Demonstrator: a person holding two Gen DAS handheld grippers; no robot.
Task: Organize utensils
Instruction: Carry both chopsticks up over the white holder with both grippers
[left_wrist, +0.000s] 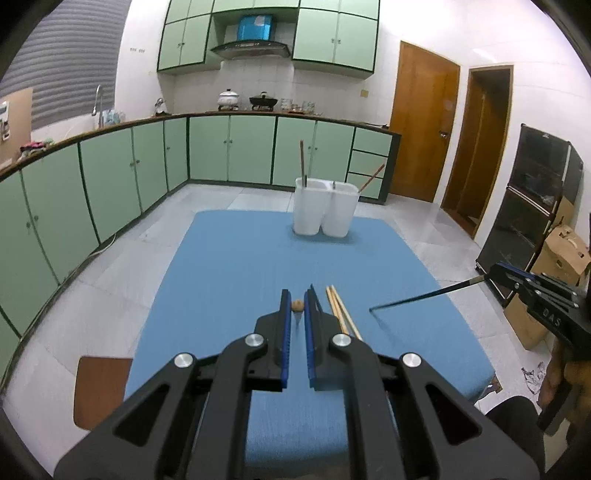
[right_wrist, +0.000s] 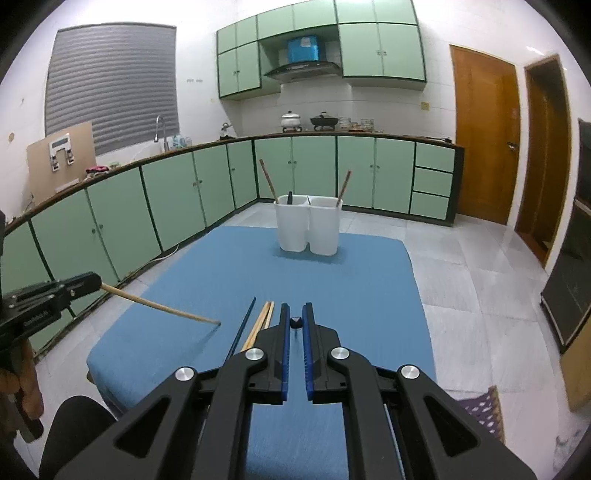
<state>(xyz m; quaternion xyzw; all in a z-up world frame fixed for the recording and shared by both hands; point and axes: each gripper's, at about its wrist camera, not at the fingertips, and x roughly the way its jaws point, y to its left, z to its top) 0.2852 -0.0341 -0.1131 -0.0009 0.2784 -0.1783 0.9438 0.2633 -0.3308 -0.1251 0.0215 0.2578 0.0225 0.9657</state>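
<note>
Chopsticks (left_wrist: 341, 310) lie loose; each tool clenches one, right tool (left_wrist: 496, 271) marked "DAS".

**Open cloth ahead, clutter close in**

You have a broad bare stretch of blue cloth (right_wrist: 332, 280) between your grippers and the white two-part holder (right_wrist: 308, 225) at the far edge. Sticks lean out of the holder: one to the left (right_wrist: 267, 181), one to the right (right_wrist: 344, 188), crowding its mouths. Near you, loose wooden chopsticks (right_wrist: 260, 323) and a dark one (right_wrist: 243, 326) lie between both held sticks. Floor is open right of the table; cabinets (right_wrist: 110, 221) line the left.
</note>
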